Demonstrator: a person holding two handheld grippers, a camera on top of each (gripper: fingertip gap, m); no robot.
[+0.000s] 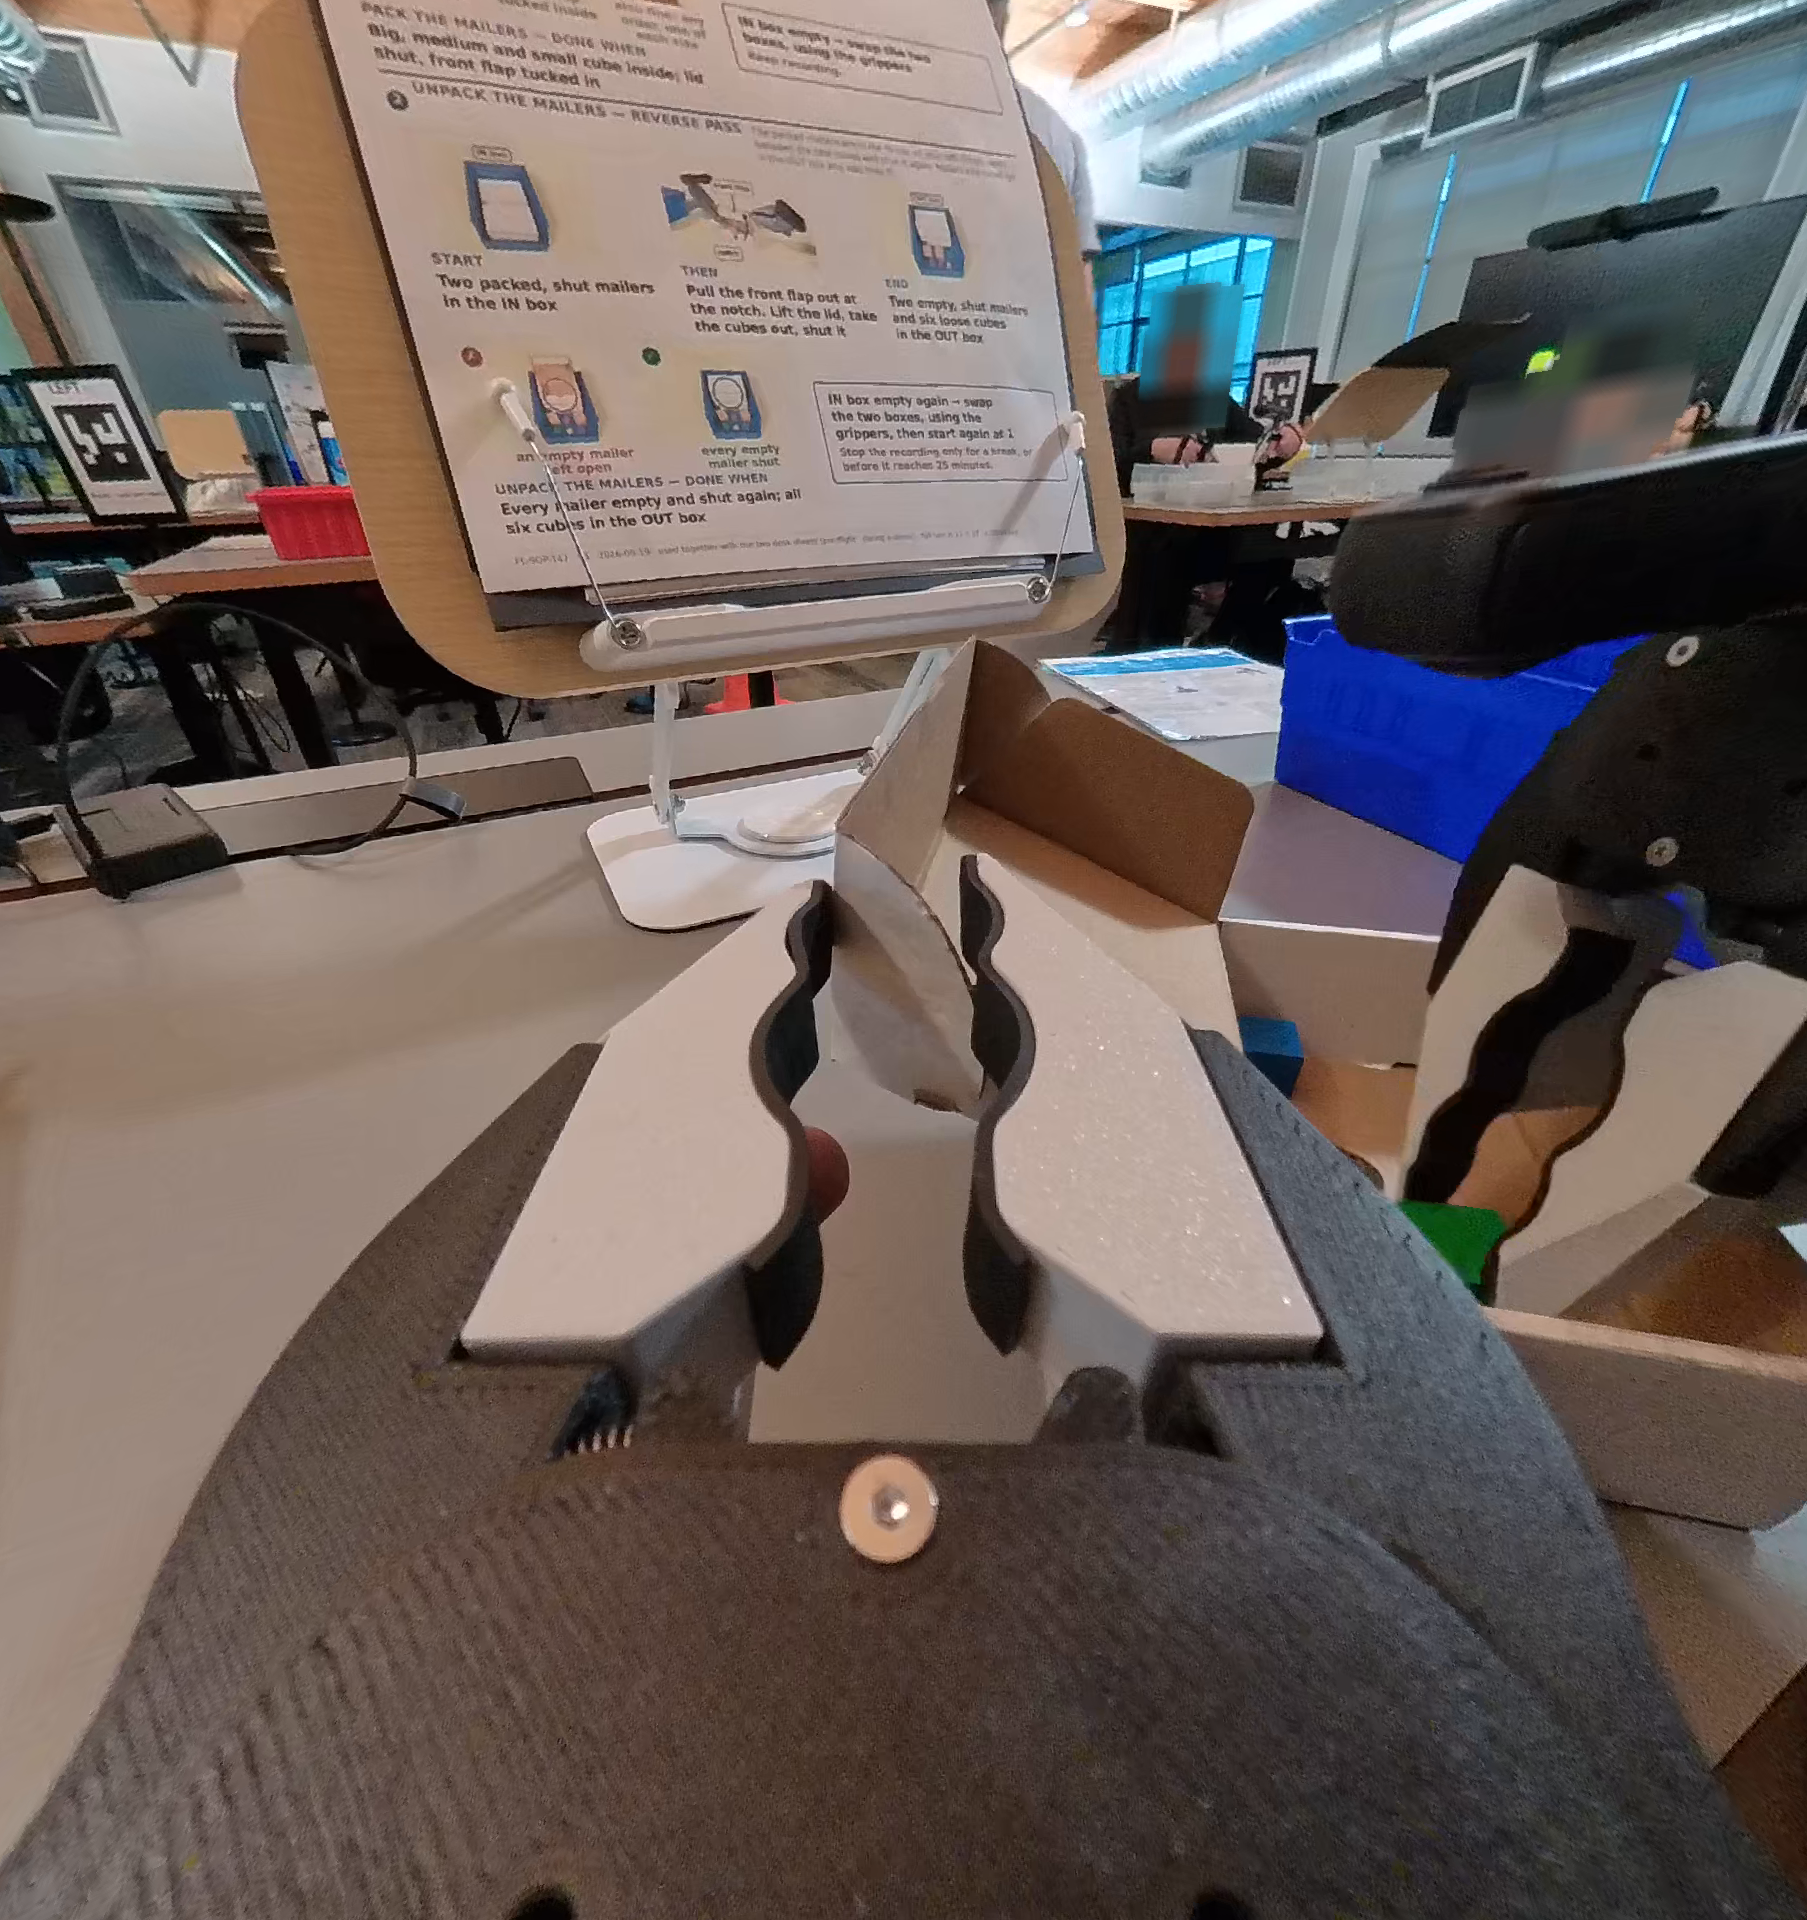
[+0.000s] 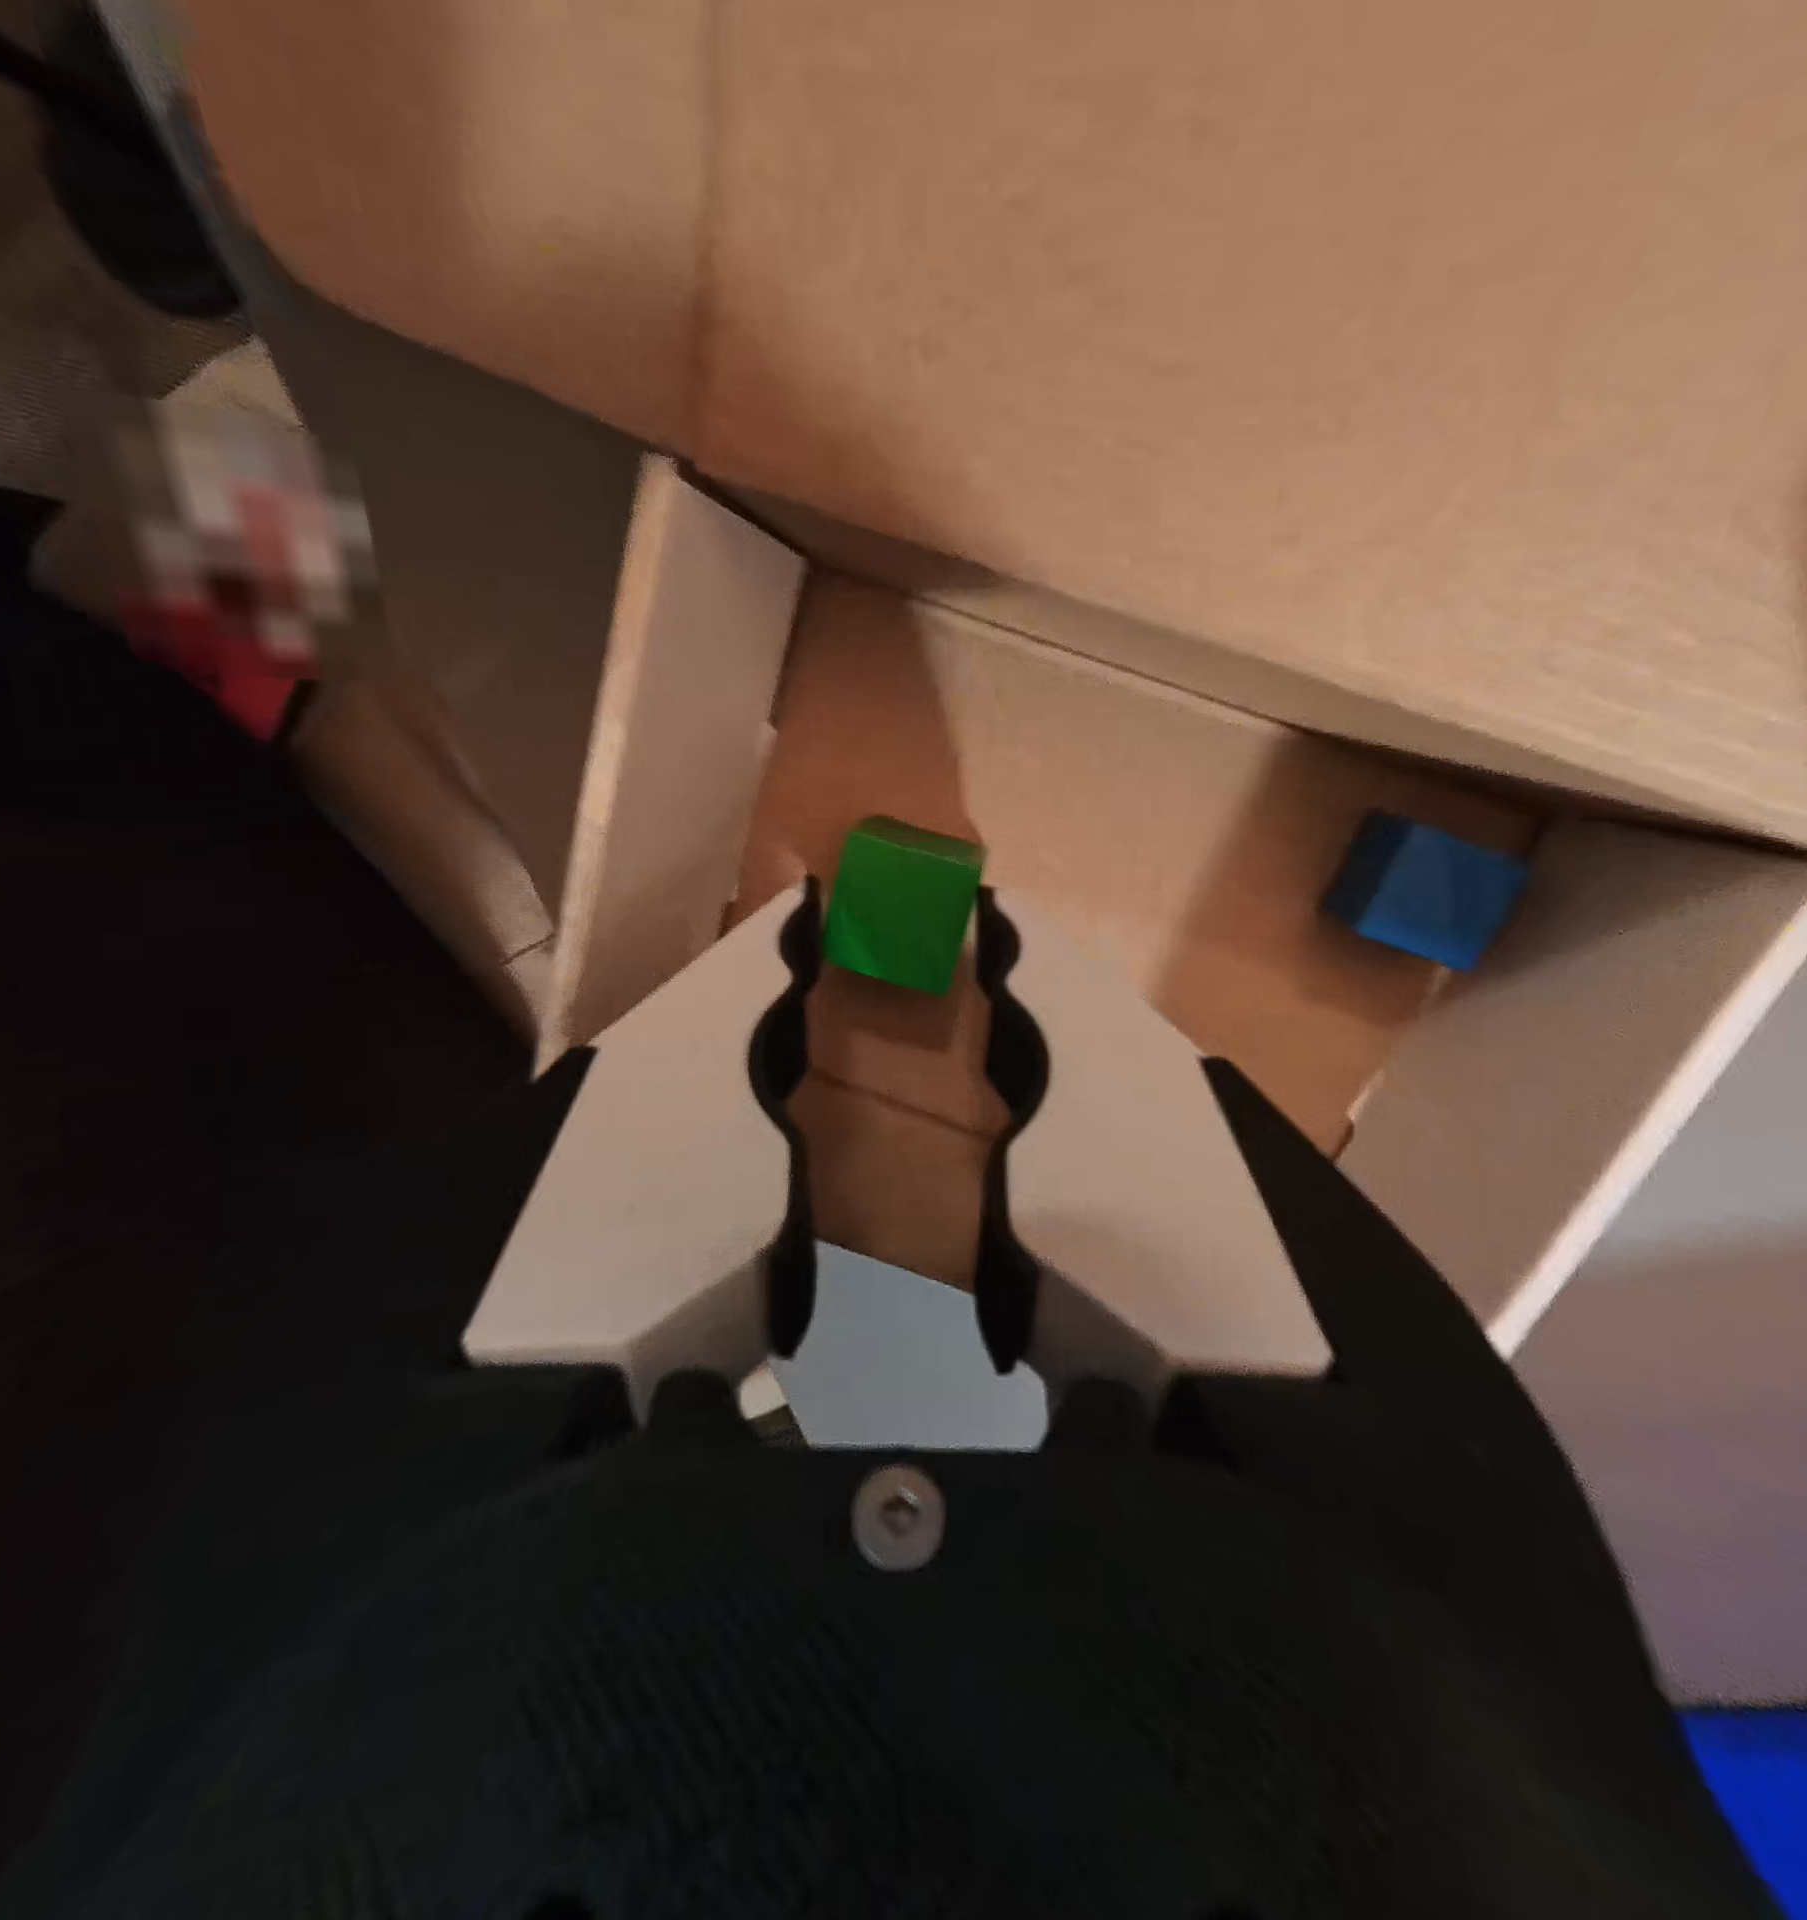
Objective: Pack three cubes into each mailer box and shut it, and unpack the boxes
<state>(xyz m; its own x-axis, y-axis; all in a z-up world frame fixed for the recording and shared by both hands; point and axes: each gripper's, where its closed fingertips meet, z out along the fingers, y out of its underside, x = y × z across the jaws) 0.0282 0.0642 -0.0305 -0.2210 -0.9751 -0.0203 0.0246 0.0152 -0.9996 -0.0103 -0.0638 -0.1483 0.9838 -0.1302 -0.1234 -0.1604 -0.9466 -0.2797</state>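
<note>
**Green cube between tool tips inside open mailer**

At centre of the right wrist view, right tool (image 2: 894,914) reaching into the open mailer box (image 2: 1605,1091), jaws closed around the green cube (image 2: 901,906), apparently gripping it, though blur hides the contact. To the right, against the inner wall, a blue cube (image 2: 1424,902). At centre of the left wrist view, left tool (image 1: 899,935) clamped on the box's side flap (image 1: 904,997), holding the lid (image 1: 1096,800) up. Behind, upper centre, an instruction sheet (image 1: 712,291) on a stand; below it, the pale desk (image 1: 255,1018).

Risks from here: a shallow, tip-only hold letting the green cube slip back; a released flap dropping the lid onto the right tool.

Count: two cubes in view, one green, one blue; one mailer box; two tools.
</note>
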